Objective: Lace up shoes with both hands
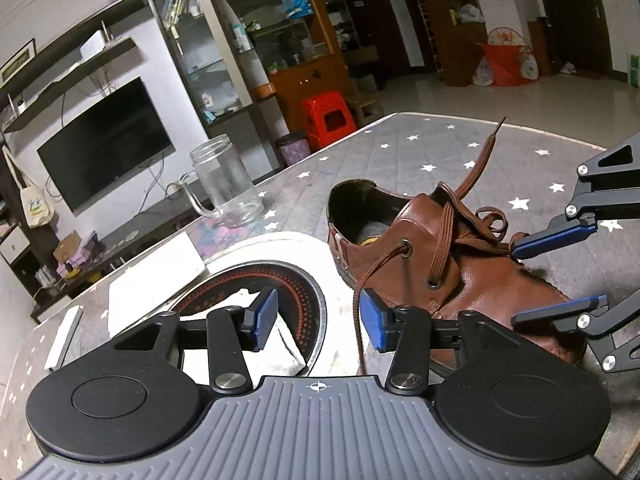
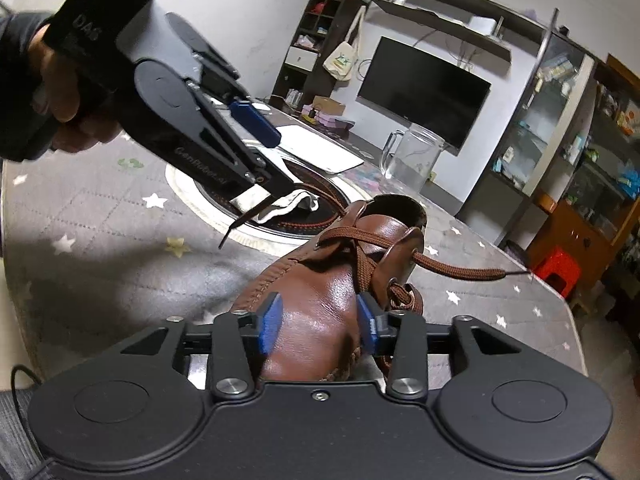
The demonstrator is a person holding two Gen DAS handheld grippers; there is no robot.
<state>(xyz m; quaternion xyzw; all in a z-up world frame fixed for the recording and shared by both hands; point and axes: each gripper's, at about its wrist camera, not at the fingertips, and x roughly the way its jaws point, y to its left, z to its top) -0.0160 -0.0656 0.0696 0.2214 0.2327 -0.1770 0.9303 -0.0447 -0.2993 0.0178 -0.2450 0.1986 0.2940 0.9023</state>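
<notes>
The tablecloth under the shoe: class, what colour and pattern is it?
The tablecloth is grey, quilted, with scattered white stars. It shows best in the left wrist view.

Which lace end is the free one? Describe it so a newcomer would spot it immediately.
Start at the brown leather shoe on the star-patterned table cover. From its top eyelet on the side away from the left gripper, one brown lace end juts outward, nothing holding it. The other end runs toward the left gripper.

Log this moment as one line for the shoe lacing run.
left gripper: open, lace strand beside one finger | right gripper: open, straddling brown shoe front | other lace end: free
</notes>
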